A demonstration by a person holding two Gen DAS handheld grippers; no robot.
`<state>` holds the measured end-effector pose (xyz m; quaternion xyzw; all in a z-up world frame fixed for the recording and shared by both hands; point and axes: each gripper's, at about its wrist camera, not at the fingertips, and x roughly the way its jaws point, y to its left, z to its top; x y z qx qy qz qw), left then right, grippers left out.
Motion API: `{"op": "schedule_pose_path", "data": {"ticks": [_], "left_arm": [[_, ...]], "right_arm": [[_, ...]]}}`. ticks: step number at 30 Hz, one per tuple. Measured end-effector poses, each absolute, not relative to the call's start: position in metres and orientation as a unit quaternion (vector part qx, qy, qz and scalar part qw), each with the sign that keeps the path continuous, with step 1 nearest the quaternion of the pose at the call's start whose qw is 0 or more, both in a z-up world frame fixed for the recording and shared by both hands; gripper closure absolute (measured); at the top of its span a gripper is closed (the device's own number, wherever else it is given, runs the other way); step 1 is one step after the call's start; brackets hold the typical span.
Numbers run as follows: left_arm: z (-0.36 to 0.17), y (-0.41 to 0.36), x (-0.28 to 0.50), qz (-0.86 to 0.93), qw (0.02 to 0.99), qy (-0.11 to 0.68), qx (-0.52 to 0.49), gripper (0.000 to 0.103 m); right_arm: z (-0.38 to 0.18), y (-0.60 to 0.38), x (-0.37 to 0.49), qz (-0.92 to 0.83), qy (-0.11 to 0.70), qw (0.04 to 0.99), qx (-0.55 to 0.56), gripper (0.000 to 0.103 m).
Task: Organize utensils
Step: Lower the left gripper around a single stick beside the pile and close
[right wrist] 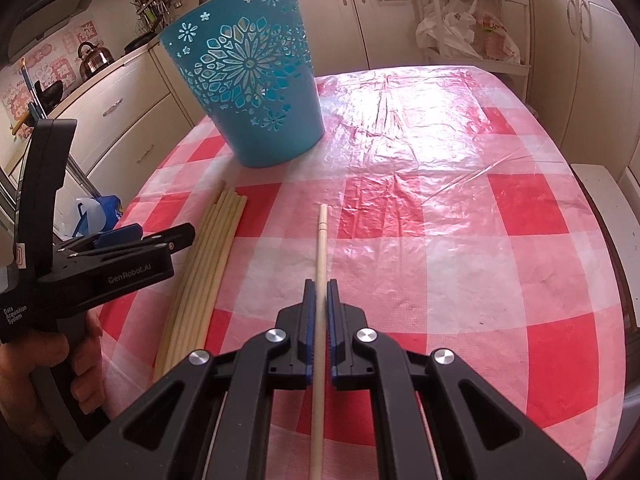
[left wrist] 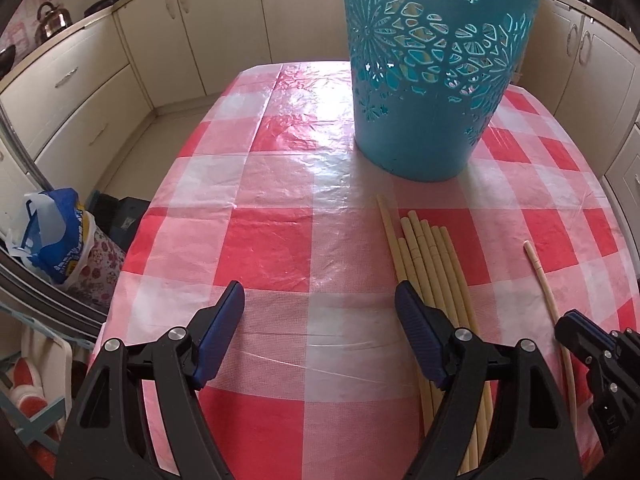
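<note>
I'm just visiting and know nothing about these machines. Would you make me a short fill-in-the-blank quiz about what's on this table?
1. The perforated plastic basket is coloured ____.
2. The right gripper has its fingers closed around a single pale wooden ____.
3. The left gripper has its fingers spread ____.
4. The checked plastic tablecloth is white and ____.

Missing words: blue; chopstick; open; red

Under both grippers the checked tablecloth [right wrist: 440, 208] is thin glossy plastic film, wrinkled and glaring in the light. Ahead of the left gripper [left wrist: 320, 304] the turquoise basket [left wrist: 432, 80] looks like smooth, semi-matt moulded plastic with cut-out flowers, and beside its right finger the bundle of chopsticks [left wrist: 430, 256] looks like pale, matt bamboo or wood. The right gripper [right wrist: 320, 292] is matt black plastic with shiny metal pins and ribbed blue pads [right wrist: 307, 320], and the single chopstick [right wrist: 321, 248] between them has the same dull, pale finish.
</note>
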<state>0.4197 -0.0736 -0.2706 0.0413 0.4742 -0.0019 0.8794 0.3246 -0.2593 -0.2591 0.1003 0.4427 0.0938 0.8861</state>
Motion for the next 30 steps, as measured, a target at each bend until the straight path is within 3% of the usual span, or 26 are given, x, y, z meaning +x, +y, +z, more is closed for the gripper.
{"op": "schedule_pose_path", "data": {"ticks": [21,23,26,30], "left_arm": [[-0.269,-0.097,0.43,0.006,0.877,0.475,0.075,0.03],[-0.268,-0.099,0.431,-0.006,0.877,0.475,0.07,0.035],[-0.268,-0.102,0.432,-0.03,0.878,0.473,0.066,0.052],[-0.266,-0.106,0.432,-0.064,0.874,0.478,0.057,0.084]], "right_arm": [[-0.258,-0.265,0.328,0.092,0.441,0.886,0.105,0.096],[-0.258,-0.265,0.331,0.09,0.446,0.885,0.101,0.096],[-0.258,-0.263,0.336,0.087,0.45,0.884,0.087,0.095],[-0.256,-0.253,0.342,0.087,0.46,0.883,0.044,0.095]]}}
